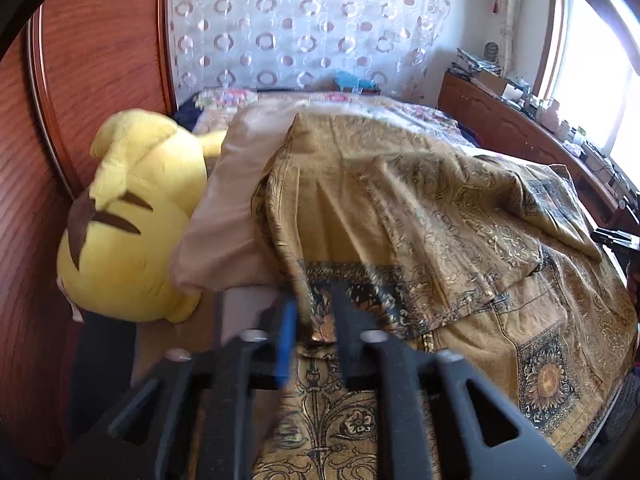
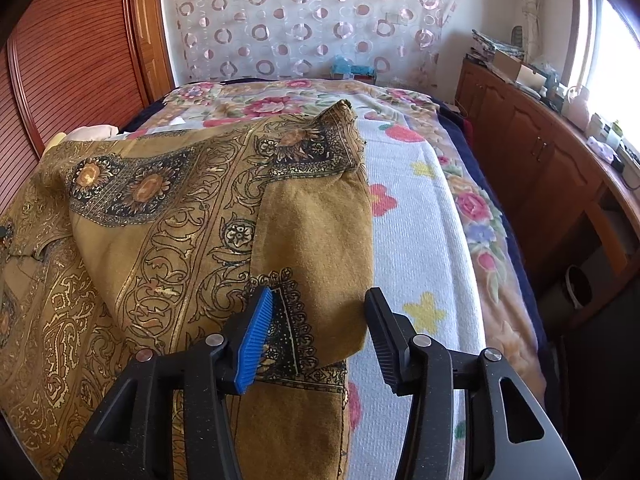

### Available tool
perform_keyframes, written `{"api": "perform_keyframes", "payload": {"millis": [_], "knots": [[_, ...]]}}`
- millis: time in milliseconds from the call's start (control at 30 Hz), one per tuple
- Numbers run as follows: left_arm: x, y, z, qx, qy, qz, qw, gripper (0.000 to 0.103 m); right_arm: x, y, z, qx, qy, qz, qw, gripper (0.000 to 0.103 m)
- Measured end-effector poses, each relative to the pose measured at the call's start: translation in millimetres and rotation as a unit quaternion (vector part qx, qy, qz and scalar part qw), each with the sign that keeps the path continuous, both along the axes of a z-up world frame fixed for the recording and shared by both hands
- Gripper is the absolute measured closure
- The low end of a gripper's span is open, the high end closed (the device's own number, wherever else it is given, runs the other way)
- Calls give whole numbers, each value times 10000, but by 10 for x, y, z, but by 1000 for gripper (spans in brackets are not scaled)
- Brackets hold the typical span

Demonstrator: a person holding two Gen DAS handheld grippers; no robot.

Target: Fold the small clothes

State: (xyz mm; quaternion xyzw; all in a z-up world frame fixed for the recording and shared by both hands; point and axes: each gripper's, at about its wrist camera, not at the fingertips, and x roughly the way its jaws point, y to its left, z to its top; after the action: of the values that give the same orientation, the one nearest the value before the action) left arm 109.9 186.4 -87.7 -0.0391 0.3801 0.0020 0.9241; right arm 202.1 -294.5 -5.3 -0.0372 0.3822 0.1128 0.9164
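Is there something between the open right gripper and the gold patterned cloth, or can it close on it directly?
Nothing visible stands between them. The right gripper is open, and the folded edge of the gold patterned cloth already lies between its fingers. The left gripper is already closed on the same cloth.

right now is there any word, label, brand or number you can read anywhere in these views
None can be read.
Gold patterned garment: only printed scrolls and sunflower motifs, no letters.
Boxes and items on the wooden sideboard: any print is too small and blurred.
Yellow plush toy: no tag in view.
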Motion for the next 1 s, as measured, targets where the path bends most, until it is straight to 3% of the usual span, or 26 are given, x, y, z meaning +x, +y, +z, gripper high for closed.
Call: {"api": "perform_keyframes", "payload": {"millis": [200,500,600,667,733,1000], "knots": [[-87,-90,232,14,-417,-72,9991,100,-9,-21,-3,39,21,-23,10000,51],[-82,-189,340,68,-452,-140,9989,100,-30,-124,12,121,-13,-171,9998,51],[-54,-224,291,90,-312,-165,9993,100,-42,-125,-5,201,75,-17,9998,64],[-45,-235,250,91,-252,-162,9995,100,-77,-86,25,159,43,118,9998,84],[-46,-227,254,26,-276,-161,9995,100,-131,-47,88,139,-73,267,9995,96],[-284,-67,701,-294,-1001,87,9945,101,-444,-122,602,603,-803,461,9939,101]]}}
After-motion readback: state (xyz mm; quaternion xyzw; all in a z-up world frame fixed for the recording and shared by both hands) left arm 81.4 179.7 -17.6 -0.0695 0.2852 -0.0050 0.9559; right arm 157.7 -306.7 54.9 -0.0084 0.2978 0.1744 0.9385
